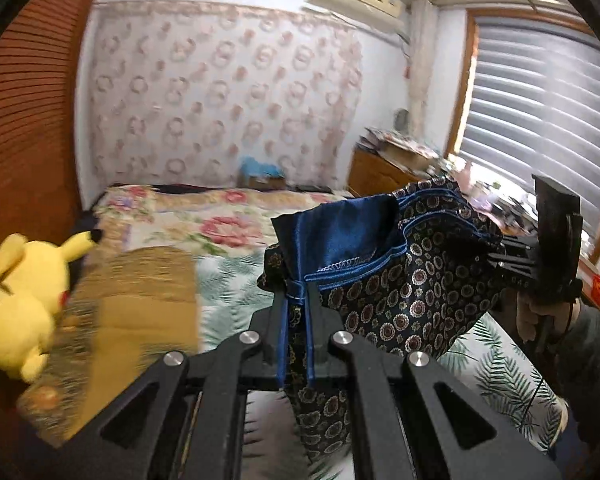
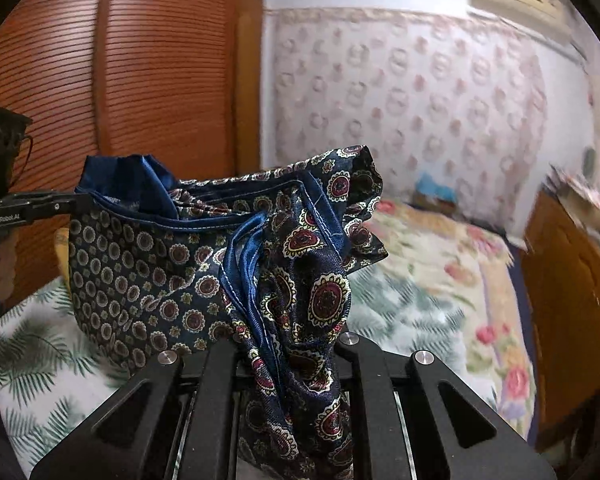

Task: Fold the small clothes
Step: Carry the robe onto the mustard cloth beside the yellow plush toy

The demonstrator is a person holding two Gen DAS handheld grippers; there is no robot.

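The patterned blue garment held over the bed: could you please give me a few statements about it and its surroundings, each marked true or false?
1. Both grippers are clamped on the patterned garment. True: the left gripper and the right gripper each pinch it.
2. The garment lies flat on the bed. False: it hangs lifted between the grippers.
3. A yellow plush toy lies on the bed. True.
4. The garment is plain white. False: dark blue with medallion print.
5. The window blinds are red. False: pale grey.
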